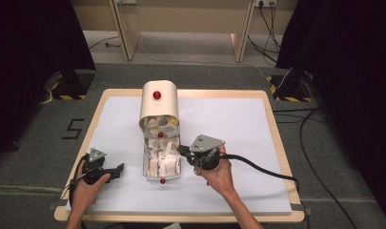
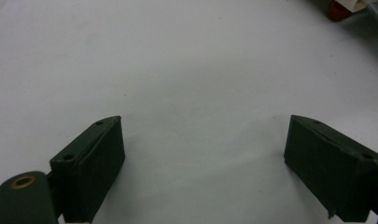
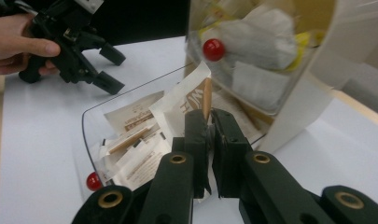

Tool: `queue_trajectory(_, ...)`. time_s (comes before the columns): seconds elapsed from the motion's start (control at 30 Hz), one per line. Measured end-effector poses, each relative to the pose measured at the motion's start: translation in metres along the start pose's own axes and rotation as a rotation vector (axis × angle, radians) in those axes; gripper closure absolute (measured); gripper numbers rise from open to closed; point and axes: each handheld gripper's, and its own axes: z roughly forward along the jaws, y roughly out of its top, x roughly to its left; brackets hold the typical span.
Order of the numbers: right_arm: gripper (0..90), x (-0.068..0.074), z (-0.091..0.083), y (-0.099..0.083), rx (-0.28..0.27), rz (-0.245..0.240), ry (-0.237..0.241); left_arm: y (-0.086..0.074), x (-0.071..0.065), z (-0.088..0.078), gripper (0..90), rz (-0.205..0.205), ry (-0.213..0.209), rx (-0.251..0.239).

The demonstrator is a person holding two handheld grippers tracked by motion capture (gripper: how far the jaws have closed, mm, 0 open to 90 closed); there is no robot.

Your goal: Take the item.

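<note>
While the right tongs are clamped on the edge of a white paper sachet, their 2 black jaws stand almost together with only the sachet's rim between them. That sachet sticks up out of a clear plastic drawer, which lies directly ahead of and below these tongs and is packed with more white and tan sachets. A small red knob sits on the drawer's near end, to the left of the jaws. Just beyond the tongs rises a cream, round-topped dispenser box, its clear front showing crumpled packets and carrying another red knob.

Seen from above, the right tongs reach into the drawer from its right side, held by the person's right hand. The left tongs rest well apart from the drawer, on its other side, held low over the white sheet on the counter by the left hand. Their jaws stand wide apart with nothing between them but the white sheet.
</note>
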Motion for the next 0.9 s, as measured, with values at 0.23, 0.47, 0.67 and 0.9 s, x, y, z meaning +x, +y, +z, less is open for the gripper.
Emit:
queue_trajectory(0.23,85.8,-0.014,-0.019,0.006,-0.032,-0.007,-0.056,0.0,0.0,0.0,11.4,-0.001,0.0,-0.001)
queue_trajectory(0.47,85.8,-0.038,-0.035,-0.005,-0.049,0.07,-0.129,0.0,0.0,0.0,11.4,0.0,0.0,0.0)
queue_trajectory(0.67,85.8,-0.054,-0.044,-0.014,-0.047,0.104,-0.178,0.0,0.0,0.0,11.4,0.003,0.0,0.002)
queue_trajectory(0.9,85.8,-0.07,-0.048,-0.028,-0.025,0.139,-0.227,0.0,0.0,0.0,11.4,0.003,0.001,0.002)
